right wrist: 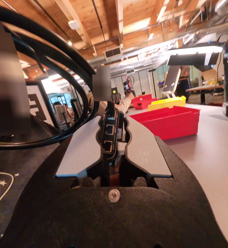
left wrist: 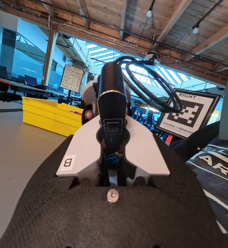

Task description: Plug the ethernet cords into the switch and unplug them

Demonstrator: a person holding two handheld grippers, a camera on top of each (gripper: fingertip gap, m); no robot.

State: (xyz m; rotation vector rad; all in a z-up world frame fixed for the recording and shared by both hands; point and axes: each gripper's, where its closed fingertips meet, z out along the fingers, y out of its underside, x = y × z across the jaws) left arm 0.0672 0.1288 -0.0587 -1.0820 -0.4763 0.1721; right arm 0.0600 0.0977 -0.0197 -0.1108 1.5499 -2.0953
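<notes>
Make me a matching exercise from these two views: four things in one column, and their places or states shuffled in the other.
Things:
1. switch
2. ethernet cord
3. yellow bin
4. red bin

Places or states:
A. on the table, nearest bin in the right wrist view
B. looped in the air, one plug hanging free
C. clamped in the left gripper
D. on the table, at the left of the left wrist view

Pairs: 1-C, 2-B, 3-D, 4-A

One switch (left wrist: 111,110), one looped cord (left wrist: 155,85), two red bins (right wrist: 169,120), two yellow bins (left wrist: 50,114) and one framed sign (left wrist: 187,114) are seen.
</notes>
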